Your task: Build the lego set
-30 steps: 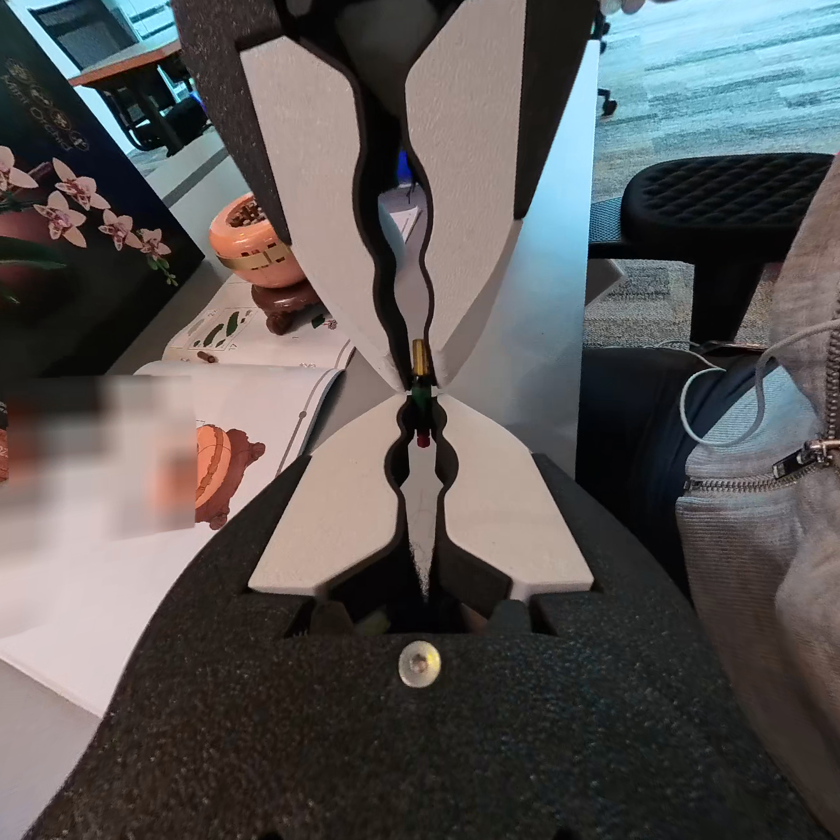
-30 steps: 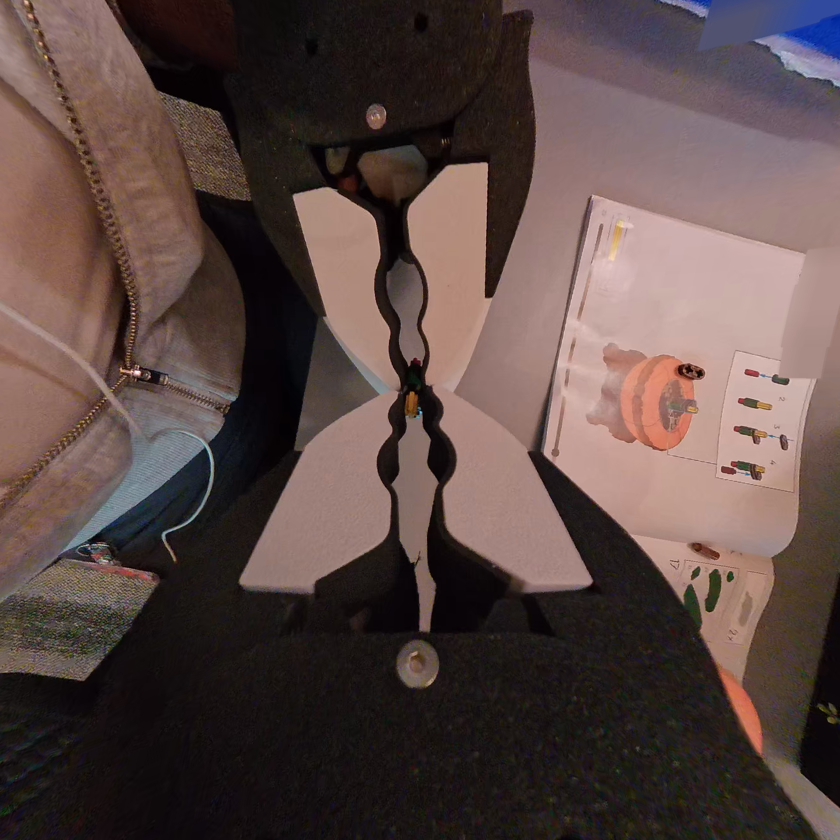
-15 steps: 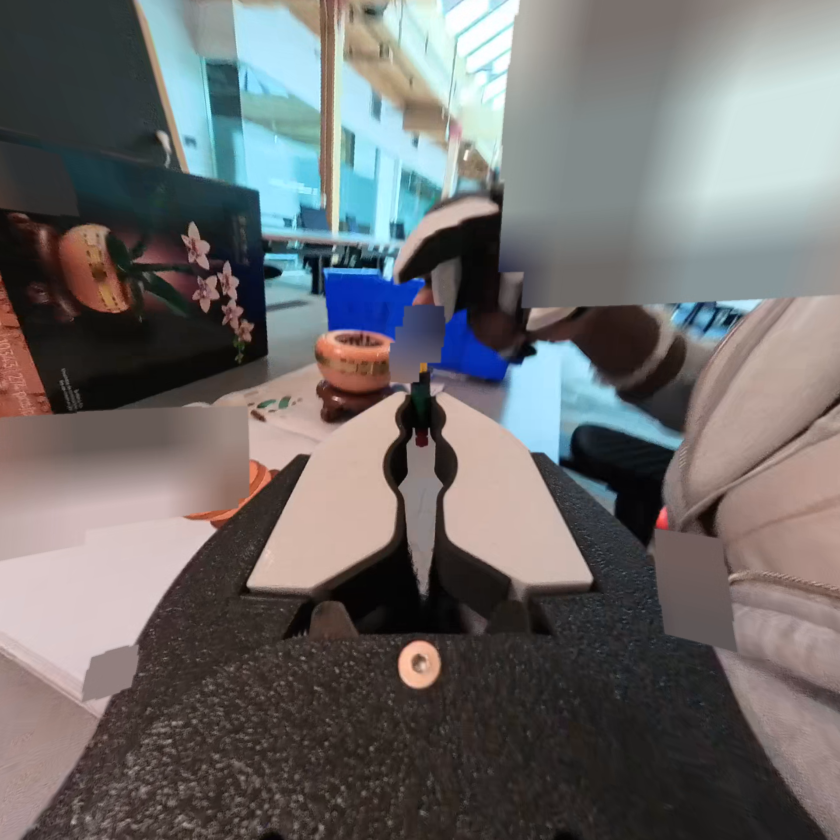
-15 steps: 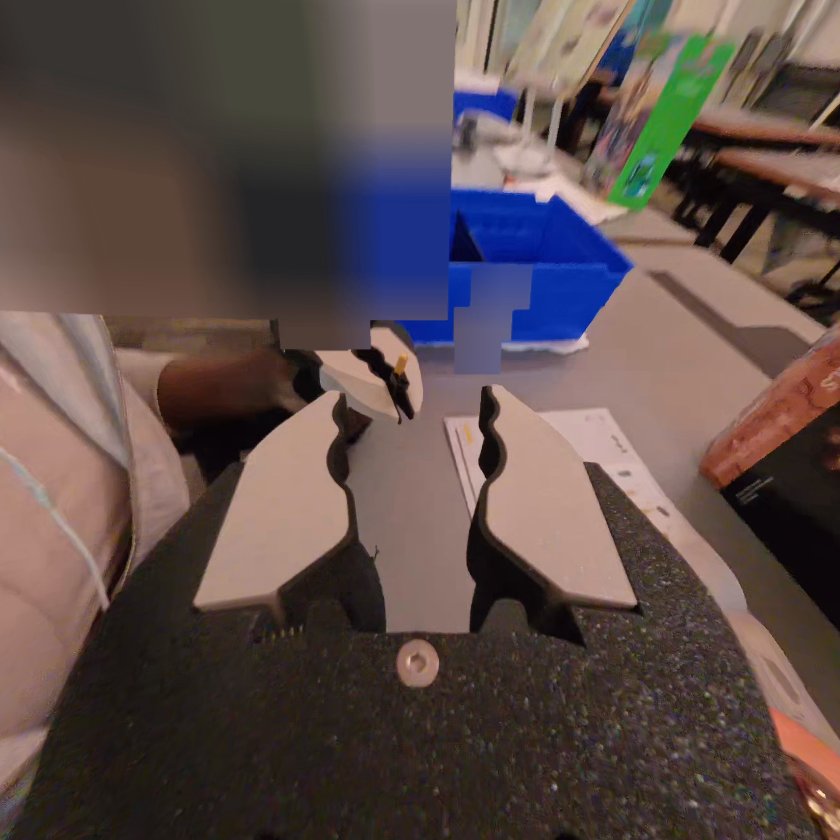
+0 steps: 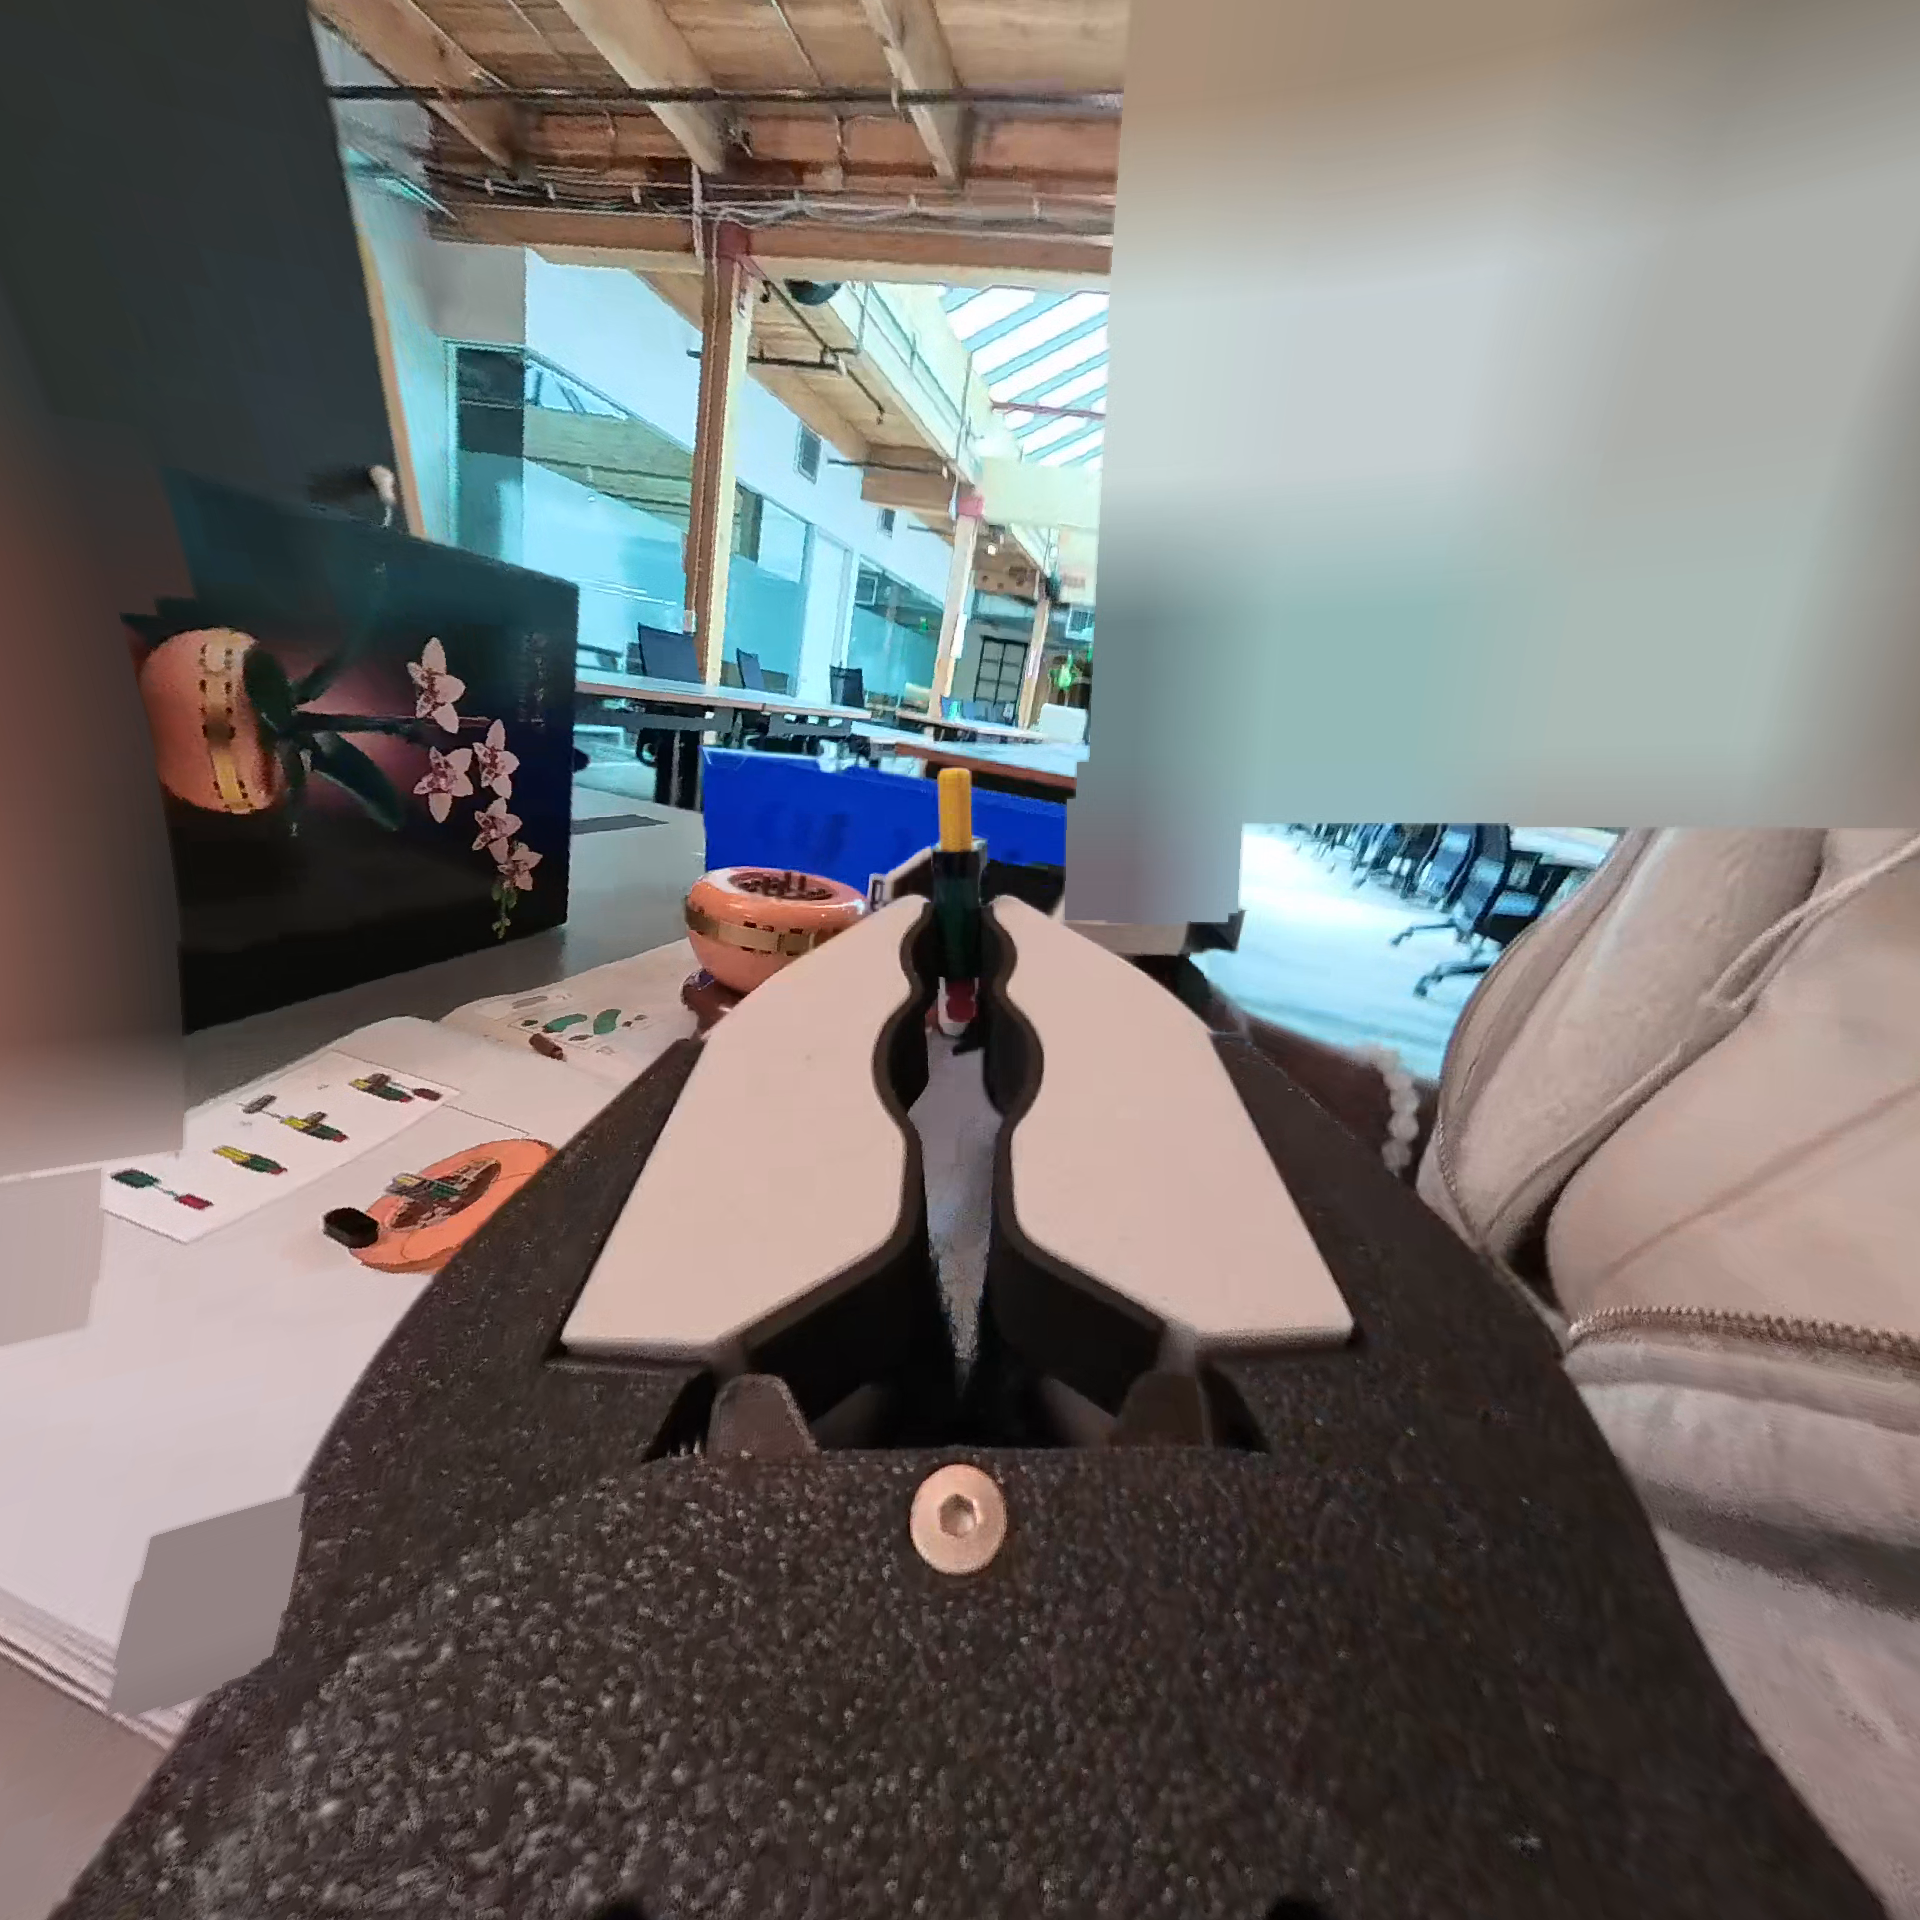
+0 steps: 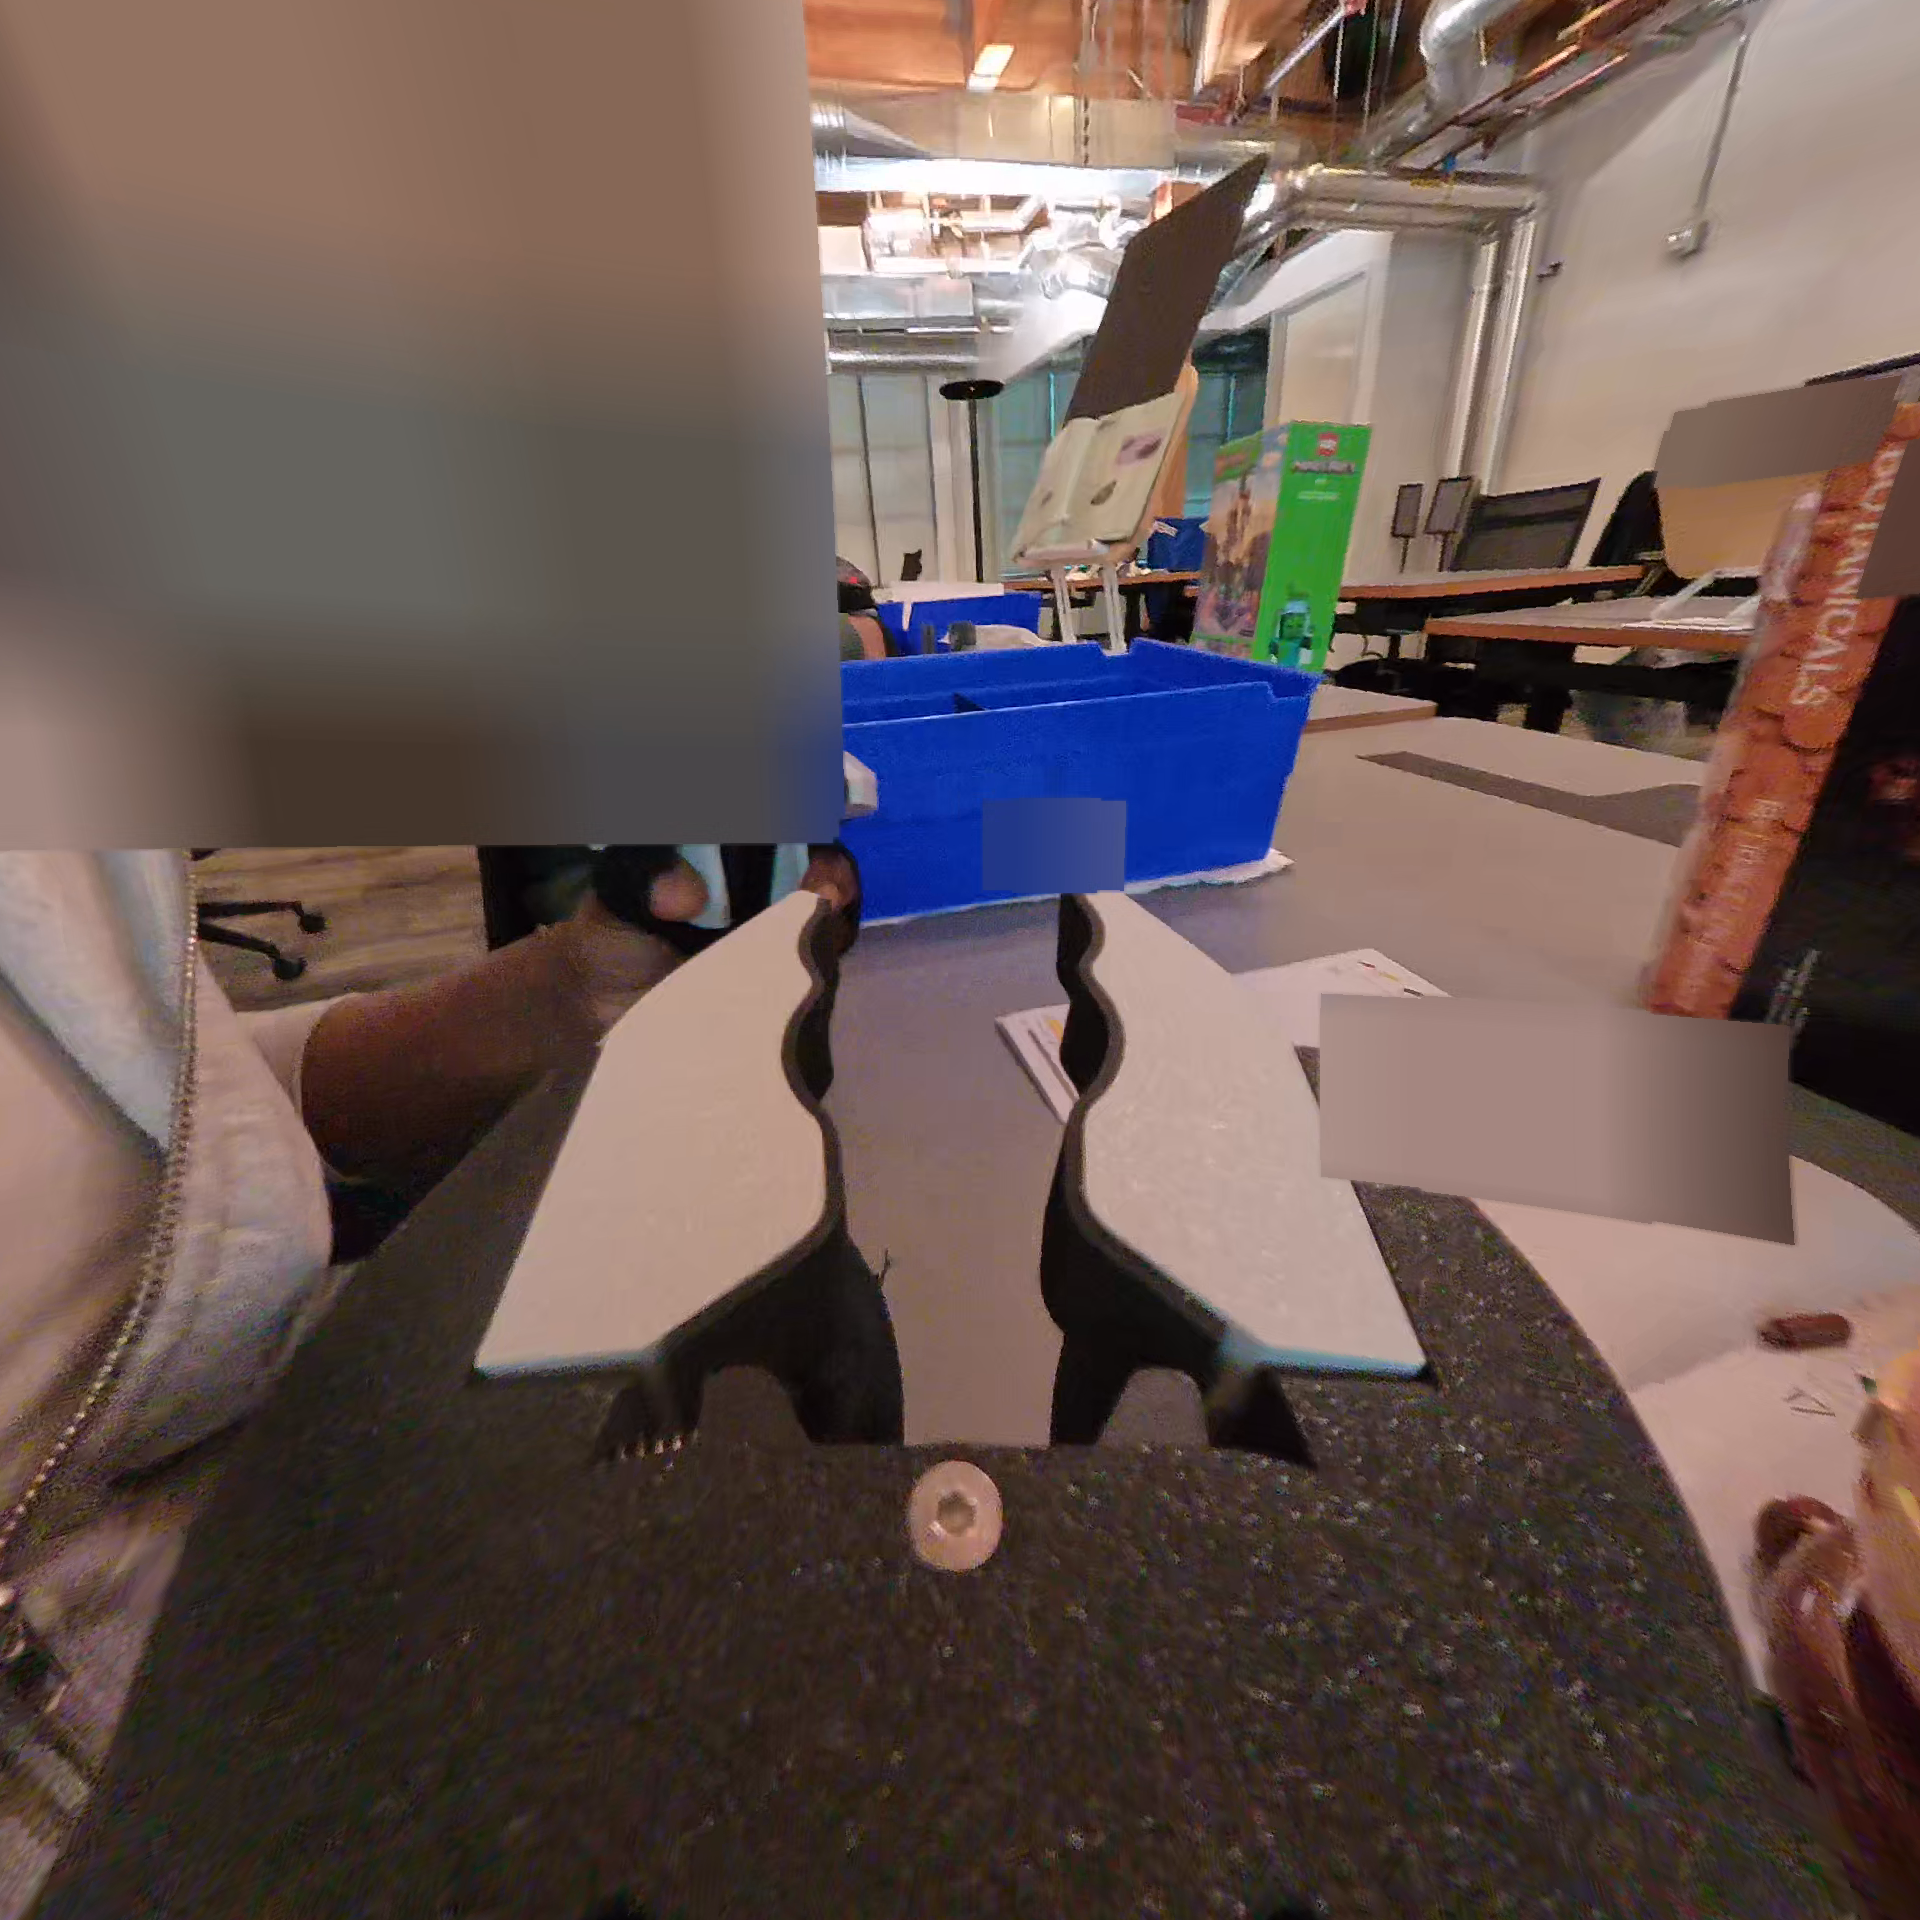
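My left gripper is shut on a small lego stem piece with a yellow tip, a dark green middle and a red end. The piece stands upright between the fingertips, above the table. The salmon lego pot with a gold band sits on the table just left of and beyond the fingertips. My right gripper is open and empty over the grey table. The open instruction booklet lies to the left, with a small black piece on it.
The dark lego box stands at the left; it also shows in the right wrist view. A blue bin stands at the table's far side. Small brown pieces lie on the booklet. The person's arm and grey hoodie are close. There is about 5 cm between the tips of the two grippers. From my right tips it is roughly 15 cm to the salmon lego pot; from my left, 20 cm.
The two grippers were tip to tip on the stem piece. The right gripper has let go, opened and drawn away. The left keeps the piece; both views have swung up across the table.
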